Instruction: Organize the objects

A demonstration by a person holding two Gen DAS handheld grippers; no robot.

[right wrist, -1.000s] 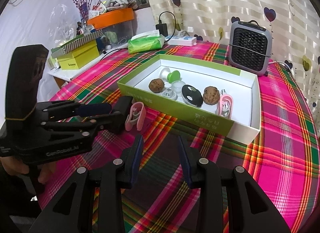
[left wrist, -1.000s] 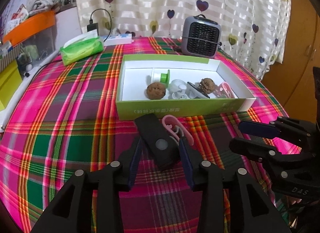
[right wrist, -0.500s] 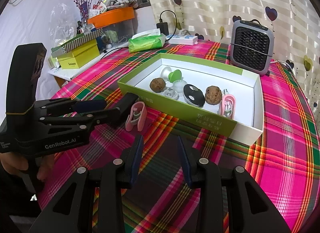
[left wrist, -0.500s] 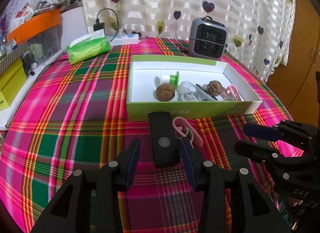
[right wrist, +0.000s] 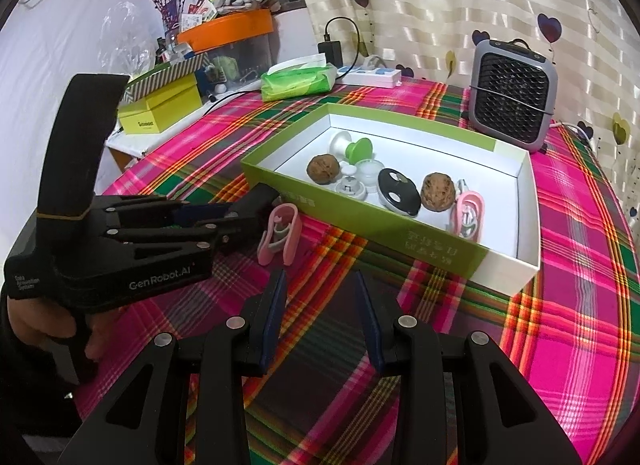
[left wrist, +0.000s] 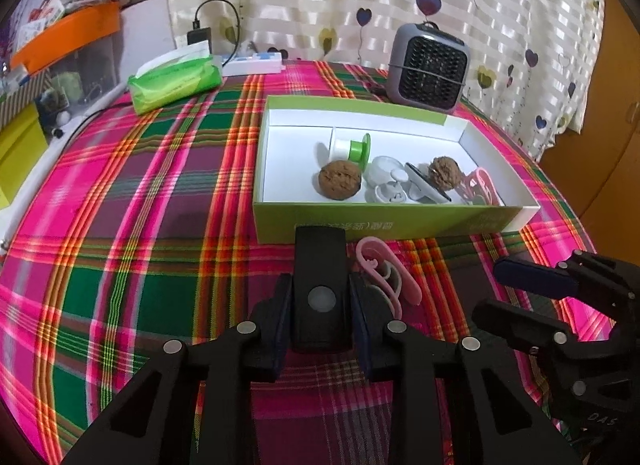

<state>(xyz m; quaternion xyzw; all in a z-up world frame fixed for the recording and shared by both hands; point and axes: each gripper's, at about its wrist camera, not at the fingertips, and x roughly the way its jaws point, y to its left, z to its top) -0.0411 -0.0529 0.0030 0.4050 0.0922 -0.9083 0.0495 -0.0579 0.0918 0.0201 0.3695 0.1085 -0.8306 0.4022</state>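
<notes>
Plaid tablecloth carries the green box, open-topped, already holding walnuts, a spool, a black disc and a pink clip. Black rectangular block lies on the cloth just outside the box's near wall, pink clip just beside it on the right. My left gripper has just been closing; jaws are now clamped on the block, pads on both long sides. My right gripper hangs apart, nothing btwn jaws. Advice: keep grip square, lift straight up, clear the near wall w/o nudging the clip, then set down in a bare spot inside.
</notes>
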